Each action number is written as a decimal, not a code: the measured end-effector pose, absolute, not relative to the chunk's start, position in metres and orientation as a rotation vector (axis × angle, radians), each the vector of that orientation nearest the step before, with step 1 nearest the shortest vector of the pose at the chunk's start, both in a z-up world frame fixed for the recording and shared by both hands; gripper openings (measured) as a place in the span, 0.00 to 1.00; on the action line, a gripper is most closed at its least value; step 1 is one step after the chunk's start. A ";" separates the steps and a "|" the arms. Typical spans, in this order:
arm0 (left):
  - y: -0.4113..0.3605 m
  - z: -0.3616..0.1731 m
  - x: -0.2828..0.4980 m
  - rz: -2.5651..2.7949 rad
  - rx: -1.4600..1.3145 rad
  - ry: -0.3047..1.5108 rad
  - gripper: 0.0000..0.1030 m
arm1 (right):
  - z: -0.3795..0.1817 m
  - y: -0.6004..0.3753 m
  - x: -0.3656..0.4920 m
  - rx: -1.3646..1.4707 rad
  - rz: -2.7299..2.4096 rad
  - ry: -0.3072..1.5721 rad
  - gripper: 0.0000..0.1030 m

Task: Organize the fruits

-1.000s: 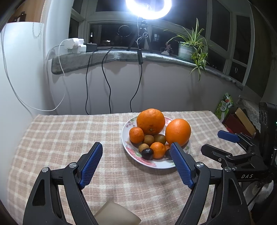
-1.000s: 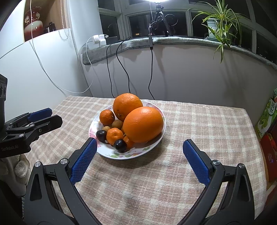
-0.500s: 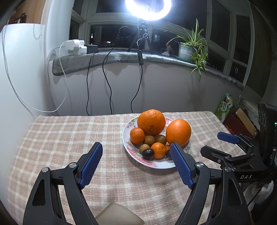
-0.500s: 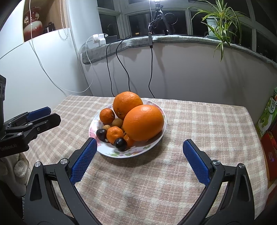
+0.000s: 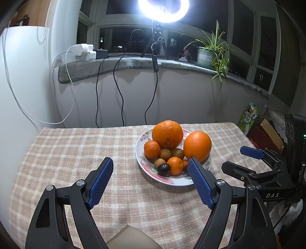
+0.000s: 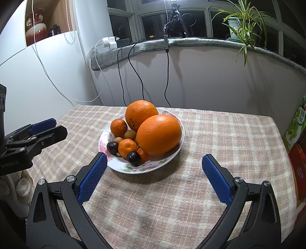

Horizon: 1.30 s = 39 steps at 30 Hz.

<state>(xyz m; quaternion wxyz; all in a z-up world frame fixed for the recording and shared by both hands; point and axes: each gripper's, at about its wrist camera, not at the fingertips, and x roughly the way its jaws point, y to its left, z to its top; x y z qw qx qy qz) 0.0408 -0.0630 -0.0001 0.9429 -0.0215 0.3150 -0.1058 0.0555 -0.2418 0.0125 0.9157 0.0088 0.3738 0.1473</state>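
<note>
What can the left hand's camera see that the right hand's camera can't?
Only the left wrist view shows the glowing ring light above the windowsill, plus a tan object at the bottom edge. Only the right wrist view shows a red ornament on a shelf and a second dark fruit in full. Both show the plate piled with oranges, the checked tablecloth, the spider plant, and both open grippers: left, right.

The surface point(image 6: 210, 134) wears a woven checked cloth, kinda nubby and matt. The plate point(image 6: 179, 145) looks like glazed ceramic, glossy, with printed flowers. Big oranges point(image 6: 158, 134) have that dimpled, slightly shiny peel; the dark little fruits point(image 6: 133, 158) are smooth and glossy. Each tool point(image 5: 150, 182) is matt black plastic with textured blue rubbery pads point(image 5: 100, 183) and shiny metal screws.
</note>
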 end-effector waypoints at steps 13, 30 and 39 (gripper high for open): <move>-0.064 -0.001 0.038 -0.218 -0.035 0.634 0.78 | 0.012 -0.242 0.056 0.020 0.304 0.772 0.98; -0.065 0.000 0.037 -0.216 -0.032 0.631 0.78 | 0.008 -0.242 0.054 0.026 0.301 0.783 0.98; -0.065 0.000 0.037 -0.217 -0.032 0.633 0.78 | 0.008 -0.242 0.054 0.026 0.300 0.785 0.98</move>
